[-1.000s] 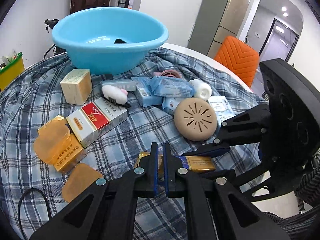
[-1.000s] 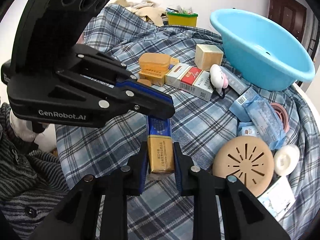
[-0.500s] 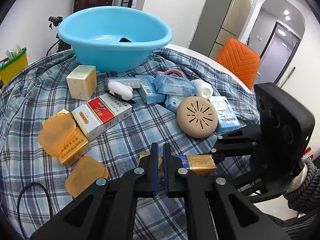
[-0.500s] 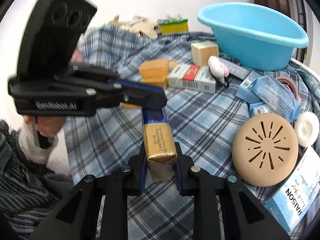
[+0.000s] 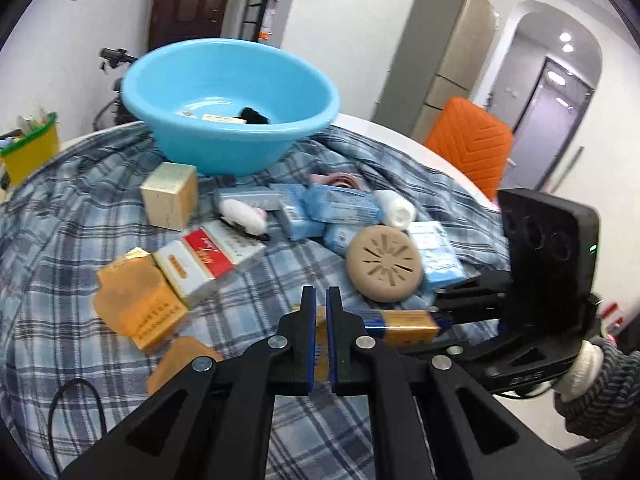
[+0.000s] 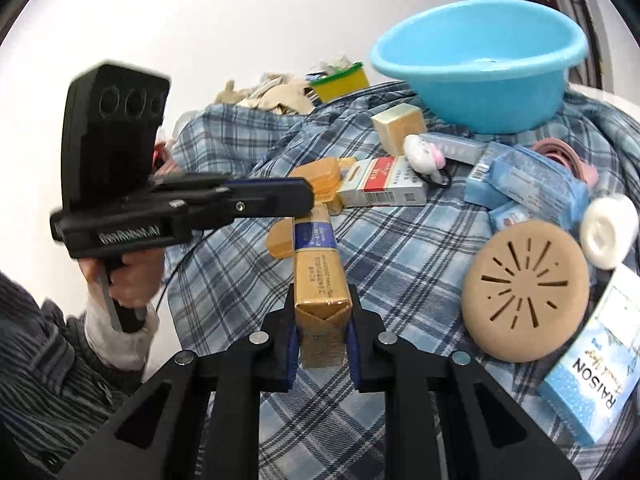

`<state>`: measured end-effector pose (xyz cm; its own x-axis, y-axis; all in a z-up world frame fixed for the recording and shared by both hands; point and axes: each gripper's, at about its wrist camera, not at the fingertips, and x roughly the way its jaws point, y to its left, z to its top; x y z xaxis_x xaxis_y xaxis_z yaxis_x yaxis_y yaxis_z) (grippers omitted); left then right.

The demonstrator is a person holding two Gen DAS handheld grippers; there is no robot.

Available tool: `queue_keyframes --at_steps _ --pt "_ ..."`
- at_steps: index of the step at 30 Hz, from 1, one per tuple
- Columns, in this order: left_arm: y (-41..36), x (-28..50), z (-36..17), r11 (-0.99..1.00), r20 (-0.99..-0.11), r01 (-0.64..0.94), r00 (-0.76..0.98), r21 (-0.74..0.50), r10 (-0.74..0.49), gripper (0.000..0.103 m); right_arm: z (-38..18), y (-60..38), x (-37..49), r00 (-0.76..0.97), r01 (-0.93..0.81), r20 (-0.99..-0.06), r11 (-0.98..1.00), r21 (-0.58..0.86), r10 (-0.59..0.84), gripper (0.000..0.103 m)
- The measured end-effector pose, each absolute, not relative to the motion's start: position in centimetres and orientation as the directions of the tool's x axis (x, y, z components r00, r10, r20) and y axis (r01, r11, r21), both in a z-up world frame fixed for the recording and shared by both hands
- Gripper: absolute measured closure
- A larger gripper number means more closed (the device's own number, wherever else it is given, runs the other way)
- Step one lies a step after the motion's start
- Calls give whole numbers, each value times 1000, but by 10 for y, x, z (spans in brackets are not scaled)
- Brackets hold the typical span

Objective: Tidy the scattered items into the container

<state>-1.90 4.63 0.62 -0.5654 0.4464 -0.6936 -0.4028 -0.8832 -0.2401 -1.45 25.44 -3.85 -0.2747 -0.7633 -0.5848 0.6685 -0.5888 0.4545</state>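
Two hand-held black grippers meet on one long gold-and-blue carton (image 6: 318, 258) above a table draped in blue plaid cloth (image 6: 404, 248). The left gripper (image 5: 321, 312) has its blue-lined fingers drawn nearly together on the carton's far end; in the right wrist view its tips (image 6: 298, 196) cover the blue-printed section. The right gripper (image 6: 322, 344) is clamped on the carton's gold end, one pad pressed against each side of the folded flap. The carton runs level between them, lifted clear of the cloth.

From left in the left wrist view: a yellow bin with a green rim (image 5: 28, 148) sits at the table's far edge; an orange box (image 5: 138, 304) lies near the left gripper, touching a red-and-white carton (image 5: 208, 258). Behind these stands a small cream cube box (image 5: 170, 194), and behind that the light-blue basin (image 5: 230, 100), resting on the cloth and holding a dark item and a small pale box at its bottom. A white-and-pink plush (image 5: 244, 212) lies just beside a cluster of pale-blue packets (image 5: 340, 208). A tan round perforated disc (image 5: 384, 262) leans against a light-blue box (image 5: 438, 252), with a white roll (image 5: 398, 210) beyond it. An orange chair (image 5: 470, 144) stands past the table's right edge.
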Motion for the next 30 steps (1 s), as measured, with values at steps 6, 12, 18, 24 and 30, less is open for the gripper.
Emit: queue_keyframes --at_steps 6,12,18,24,30 --pt "42 -16 -5 -896 -728 -394 -550 -206 409 97 -29 292 -31 -407 555 -519 -655 513 -752 85" --pt "64 -17 -19 -874 -744 -435 -506 -216 436 97 -15 283 -29 -374 598 -474 -598 533 -797 85" --pt "63 -20 -15 -870 -727 -433 -515 -236 454 97 -23 269 -17 -304 626 -514 -575 526 -802 85" --pt "66 -18 -21 -870 -750 -444 -497 -212 436 97 -16 273 -17 -329 631 -505 -583 511 -798 85" --pt "59 -22 -18 -871 -726 -421 -512 -254 459 97 -19 269 -19 -298 634 -546 -590 500 -783 85"
